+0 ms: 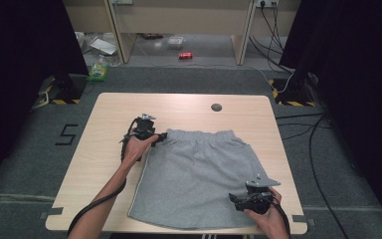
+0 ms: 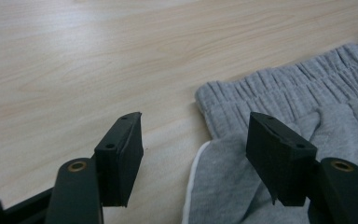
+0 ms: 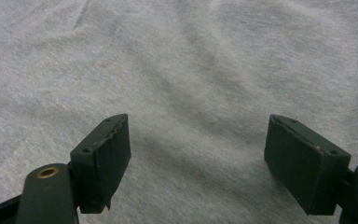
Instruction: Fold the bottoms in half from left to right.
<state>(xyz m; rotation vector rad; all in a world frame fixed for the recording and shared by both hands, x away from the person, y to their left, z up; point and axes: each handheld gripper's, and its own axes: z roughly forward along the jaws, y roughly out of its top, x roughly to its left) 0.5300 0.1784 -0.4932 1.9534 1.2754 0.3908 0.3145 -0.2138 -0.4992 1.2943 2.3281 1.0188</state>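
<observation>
Shorts [image 1: 194, 174] of grey jersey lie flat on the wooden table [image 1: 109, 109], waistband toward the far edge and hems toward the person's side, the cloth covering the middle and right of the tabletop.

Nearest the person, the right gripper [image 1: 235, 199] rests over the lower right part of the shorts, close to the hem, held by the right hand [image 1: 266, 214]. In the right gripper view its jaws stand wide apart above plain grey fabric [image 3: 191, 70] with soft wrinkles, nothing between the pads.

Farther in, the left gripper [image 1: 163, 137] sits at the upper left corner of the shorts, gripped by the left hand [image 1: 137, 147]. In the left gripper view its jaws are partly spread and straddle the corner of the gathered waistband [image 2: 279, 88]: one pad is over bare wood, the other over the cloth, neither pressing on it. A thin white stripe [image 2: 193, 177] runs down the side seam between them.

Beyond the garment, a small dark round disc [image 1: 217, 107] lies near the table's far edge. On the floor behind are a red can [image 1: 185, 56] and a green bottle [image 1: 98, 69].
</observation>
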